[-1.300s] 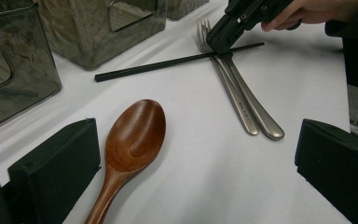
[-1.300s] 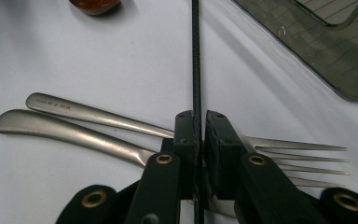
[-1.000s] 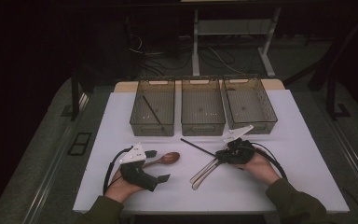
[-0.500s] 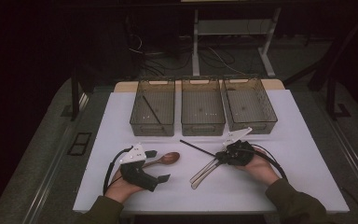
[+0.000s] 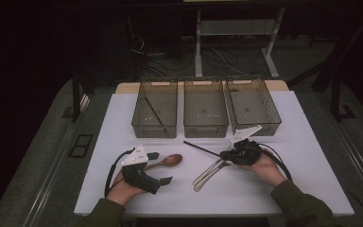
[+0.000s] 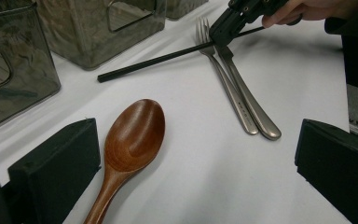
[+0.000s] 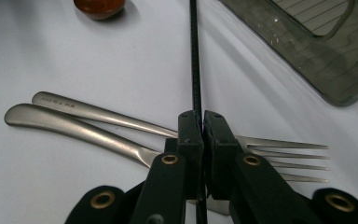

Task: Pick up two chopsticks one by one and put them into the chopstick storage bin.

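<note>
High view: right gripper [image 5: 226, 155] sits at the same spot on the white table [image 5: 312, 189] as a second ago, hand barely shifted. Its jaws have just been closing and now pinch the black chopstick [image 5: 201, 149], clamped tight on it. Earlier frames already had that stick between them, lying at the same angle, free end pointing left toward the bins.

Right gripper view: both pads meet on the chopstick [image 7: 195, 56], which runs straight ahead from the jaws. Two forks [image 7: 98, 126] lie crosswise directly under the pinch point, tines to the right, handles to the left, flat on the table. Whether the stick touches them, can't tell.

Left gripper view: right gripper [image 6: 223, 28] grips the stick near its far end, just over the fork tines.

Left gripper [image 5: 160, 168]: unchanged, parked on the table, jaws spread wide with nothing gripped. Wooden spoon [image 6: 133, 140] lies between its jaws, bowl away from the hand, untouched, same place as before.

Three clear bins [image 5: 205, 113] in a row behind; left one holds a second chopstick [image 5: 155, 113]. No change there.
</note>
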{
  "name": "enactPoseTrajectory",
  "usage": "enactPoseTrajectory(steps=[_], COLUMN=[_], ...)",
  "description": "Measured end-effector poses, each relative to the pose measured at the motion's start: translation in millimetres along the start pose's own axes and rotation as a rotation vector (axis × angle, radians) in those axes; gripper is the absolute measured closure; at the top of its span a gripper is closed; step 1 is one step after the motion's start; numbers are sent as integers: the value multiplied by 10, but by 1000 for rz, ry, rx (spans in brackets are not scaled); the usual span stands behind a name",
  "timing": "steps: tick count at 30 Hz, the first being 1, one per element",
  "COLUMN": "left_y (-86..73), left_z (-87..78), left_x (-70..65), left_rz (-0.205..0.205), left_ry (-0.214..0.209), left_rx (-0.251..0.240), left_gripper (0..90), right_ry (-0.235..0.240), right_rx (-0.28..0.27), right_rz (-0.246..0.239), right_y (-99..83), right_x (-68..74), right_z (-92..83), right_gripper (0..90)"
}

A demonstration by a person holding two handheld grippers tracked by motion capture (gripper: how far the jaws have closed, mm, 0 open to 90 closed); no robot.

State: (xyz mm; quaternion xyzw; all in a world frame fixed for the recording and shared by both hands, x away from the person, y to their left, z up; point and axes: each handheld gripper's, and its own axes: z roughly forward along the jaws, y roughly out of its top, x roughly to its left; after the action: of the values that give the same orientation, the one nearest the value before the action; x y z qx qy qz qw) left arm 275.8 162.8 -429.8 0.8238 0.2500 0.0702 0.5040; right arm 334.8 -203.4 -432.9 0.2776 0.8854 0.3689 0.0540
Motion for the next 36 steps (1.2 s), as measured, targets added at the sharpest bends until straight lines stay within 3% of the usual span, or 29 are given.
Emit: enactPoseTrajectory(steps=[21, 36], left_y=[-2, -6], left_z=[1, -1], left_x=[-1, -1], left_rz=[-1, 1], left_ry=[2, 3], left_rx=[1, 4], left_gripper=[0, 0], right_ry=[41, 41], right_rx=[-126, -205], right_rz=[22, 31], right_y=[80, 178], right_x=[3, 23], right_z=[-256, -422], right_gripper=[854, 853])
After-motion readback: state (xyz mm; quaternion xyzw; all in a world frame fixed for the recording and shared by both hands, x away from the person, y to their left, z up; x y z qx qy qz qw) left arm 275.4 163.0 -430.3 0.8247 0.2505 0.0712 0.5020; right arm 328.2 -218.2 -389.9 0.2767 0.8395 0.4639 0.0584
